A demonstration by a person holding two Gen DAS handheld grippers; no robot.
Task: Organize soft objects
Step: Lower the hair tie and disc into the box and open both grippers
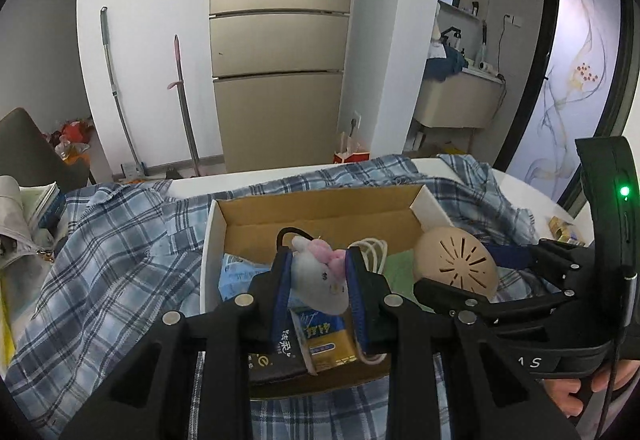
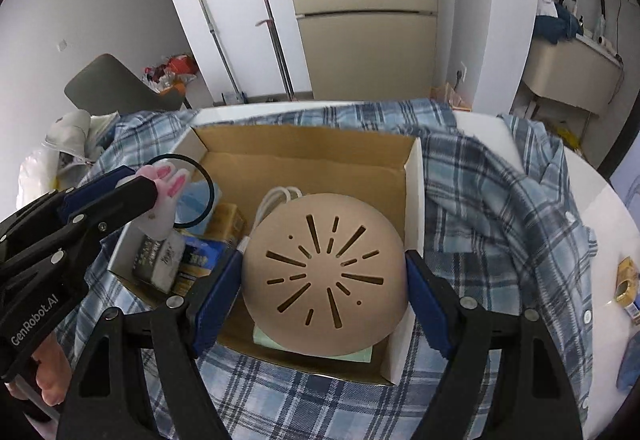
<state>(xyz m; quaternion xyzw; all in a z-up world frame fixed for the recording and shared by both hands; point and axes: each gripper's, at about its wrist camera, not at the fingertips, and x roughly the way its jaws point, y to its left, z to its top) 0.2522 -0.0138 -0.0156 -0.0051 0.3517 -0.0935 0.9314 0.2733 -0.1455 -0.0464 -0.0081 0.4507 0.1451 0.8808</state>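
A: Both loads hang over the box (image 2: 412, 176). Right gripper (image 2: 325, 280) jaws spread wide, clamping the dome (image 2: 324, 276) above the box's 5 o'clock corner.
B: Left gripper (image 1: 318, 276) pinches the plush (image 1: 320, 280), 9 o'clock of the dome. Plush's lower half is hidden; the box floor beneath the dome is too.

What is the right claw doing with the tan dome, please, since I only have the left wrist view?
Observer: The right claw has both blue pads against opposite sides of the tan dome, holding it over the near end of the cardboard box.
Operator: Thank you. Does the plush in my left claw have ears?
Observer: Yes. The plush has two white ears with pink insides, sticking out past the left claw.
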